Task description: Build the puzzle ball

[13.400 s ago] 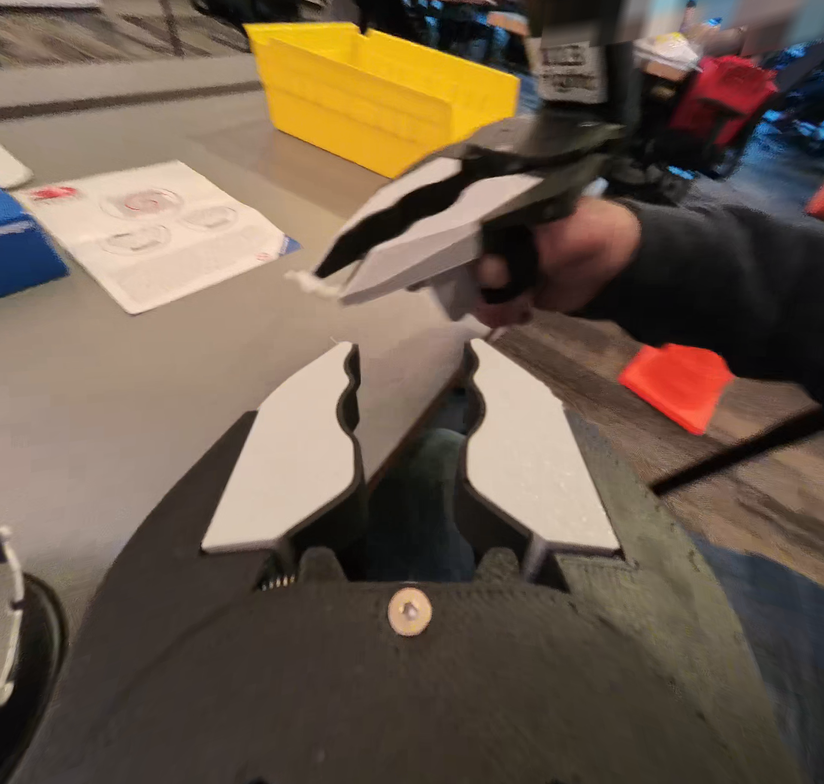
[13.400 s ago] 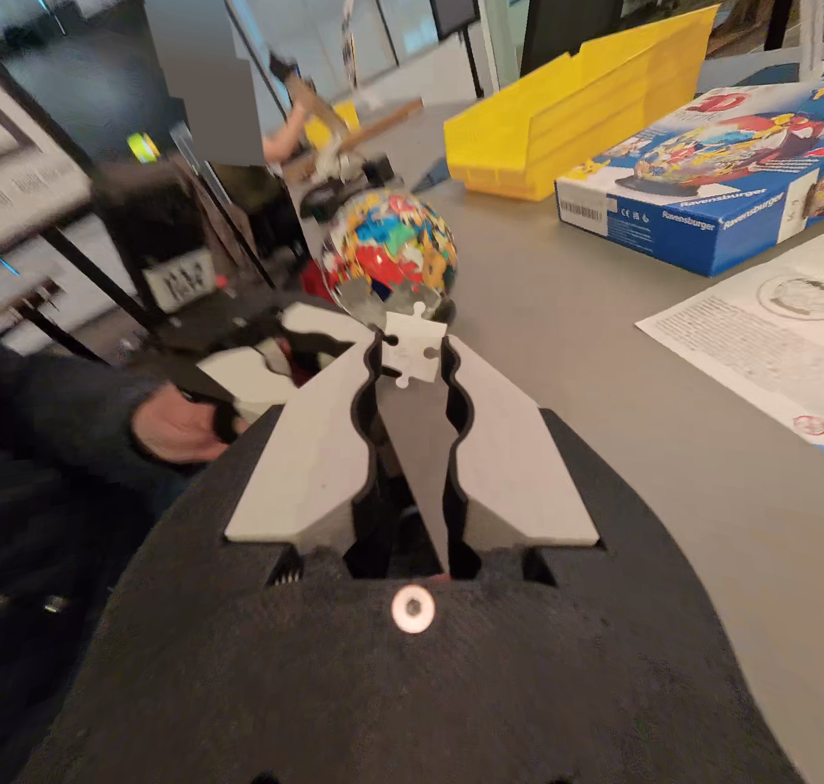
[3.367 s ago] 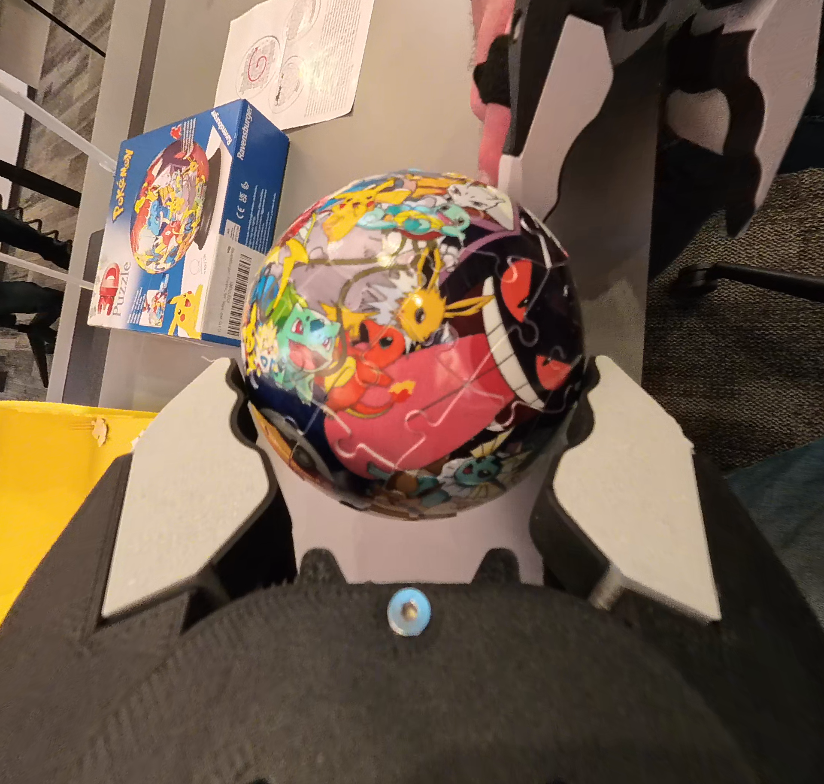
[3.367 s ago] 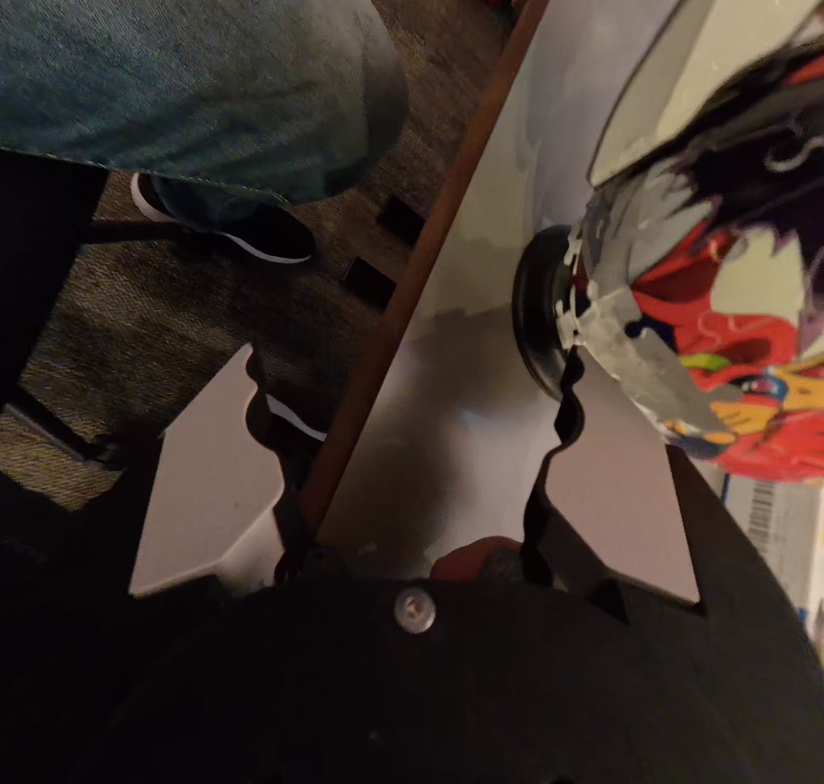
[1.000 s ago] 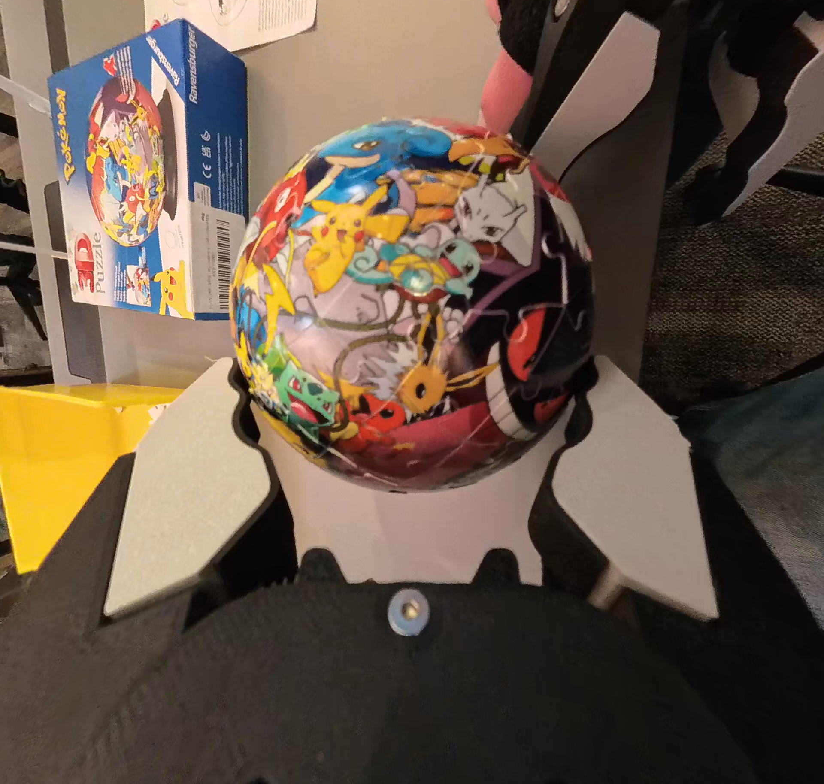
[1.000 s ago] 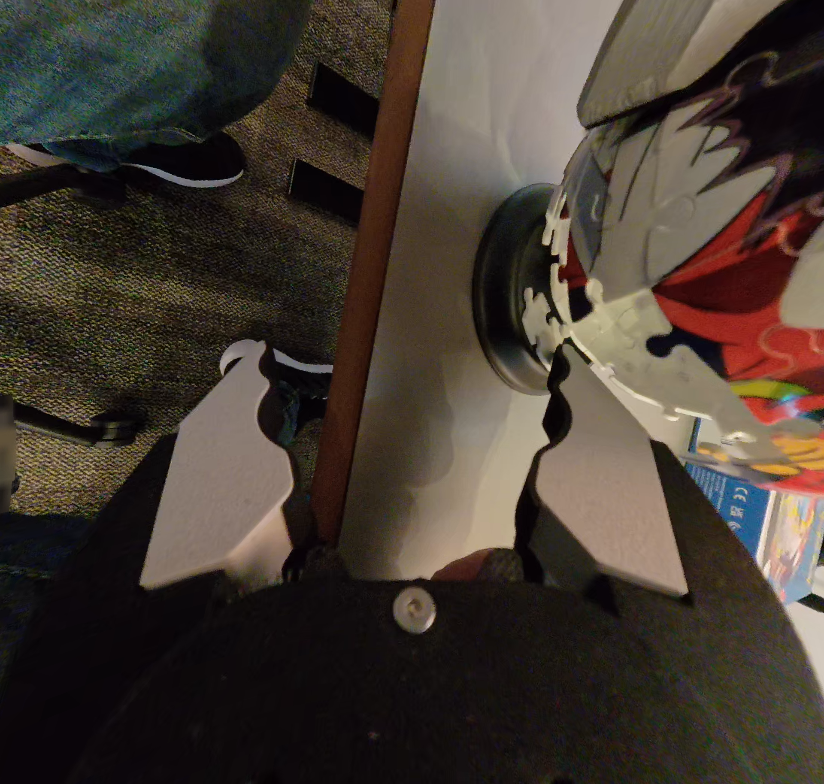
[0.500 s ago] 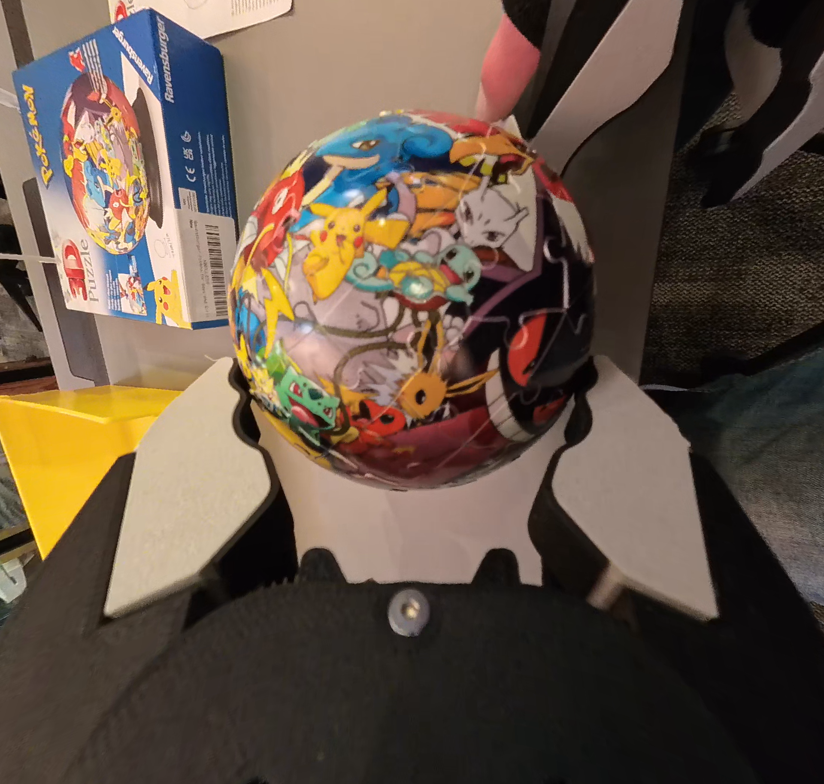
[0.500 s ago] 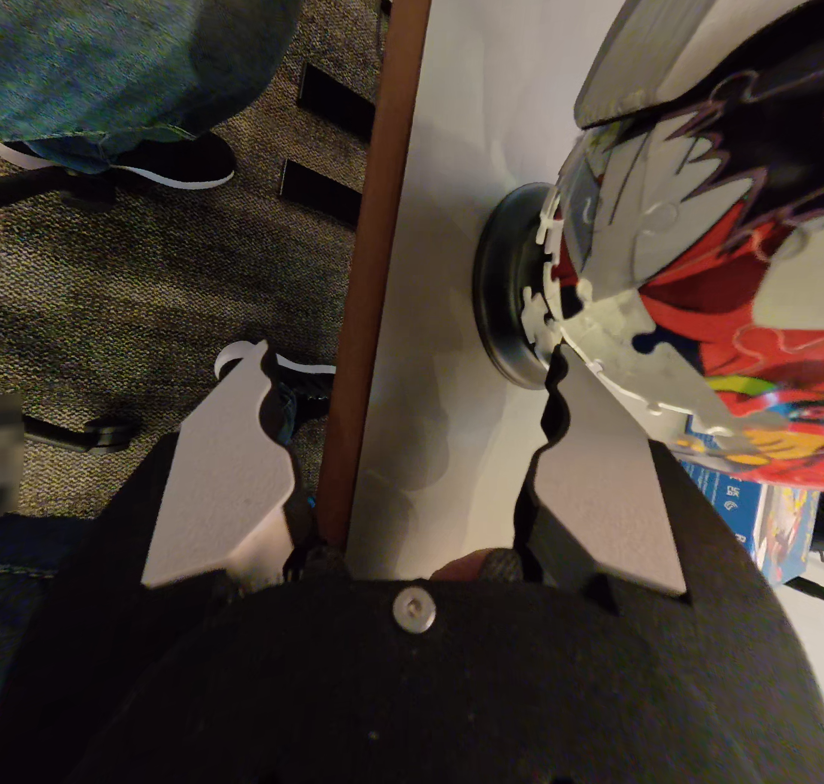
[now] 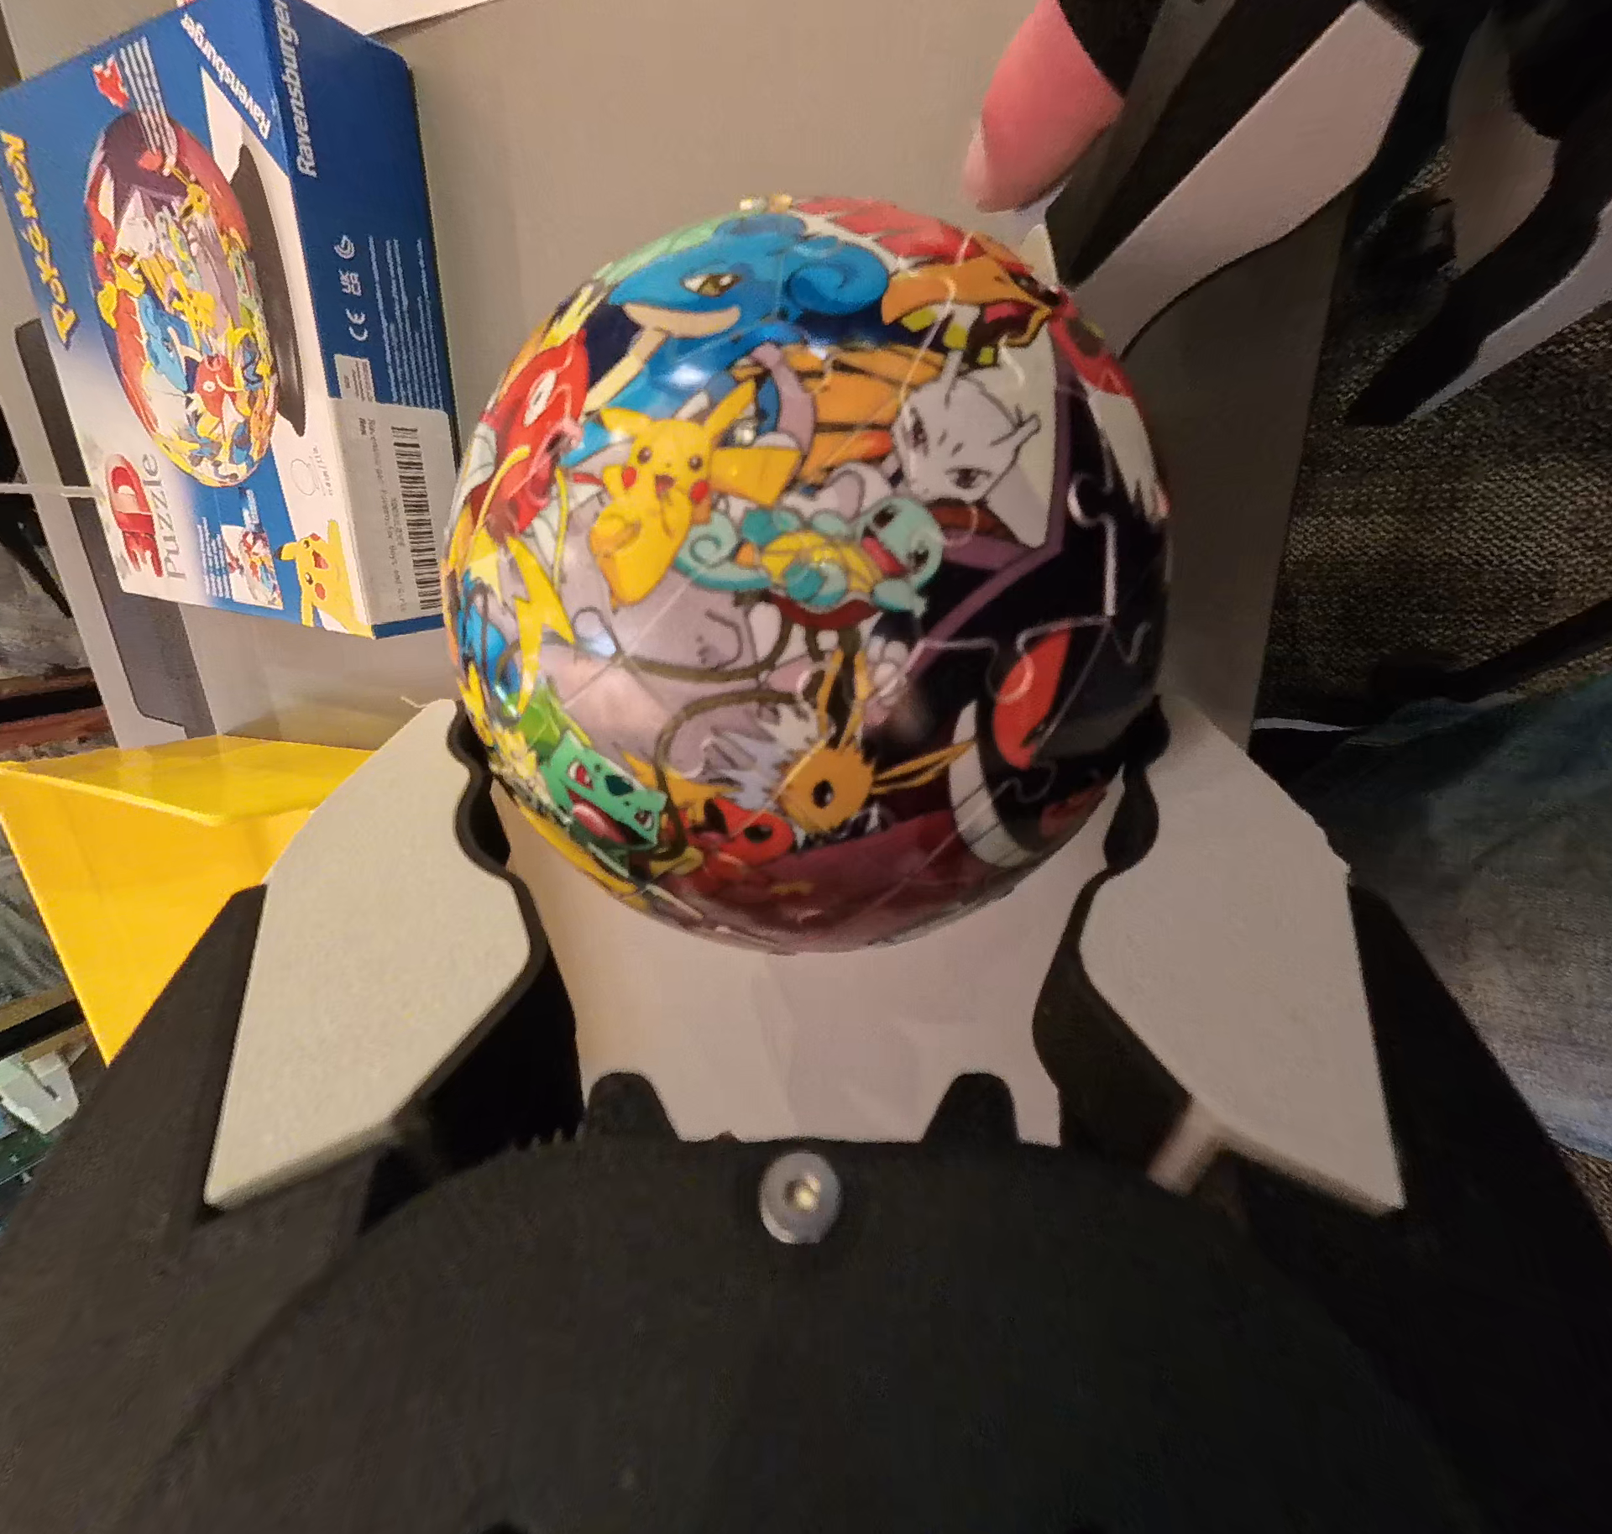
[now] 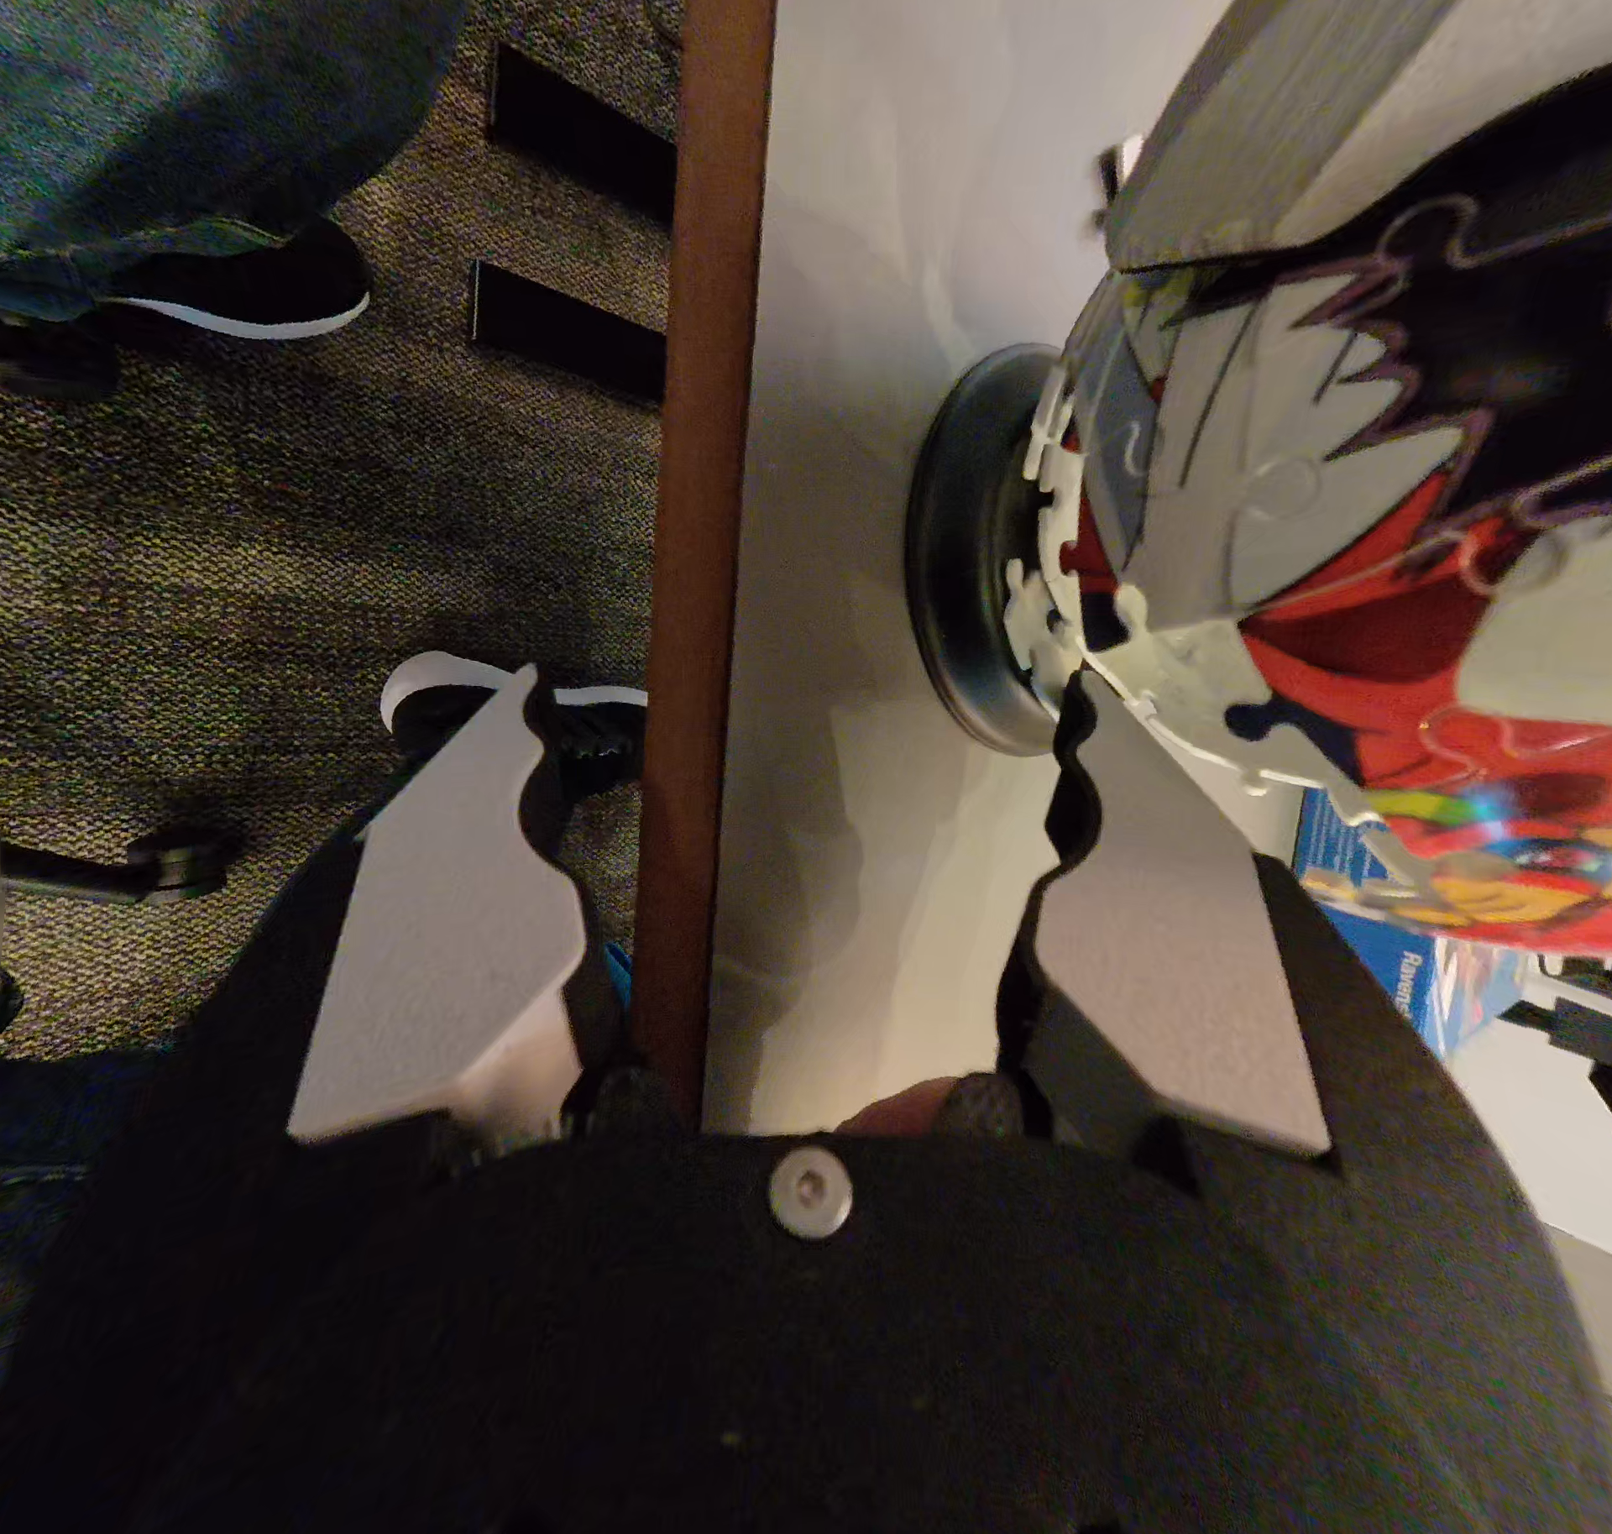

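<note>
The puzzle ball [image 9: 807, 576] was clamped between the left gripper's [image 9: 807, 742] fingers (the right gripper's [image 10: 798, 690] spread wide, one tip beside its unfinished edge).

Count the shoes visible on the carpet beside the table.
2. One black shoe with a white sole lies on the carpet at upper left; another shoe shows partly behind the right gripper's left finger. More may be hidden.
</note>
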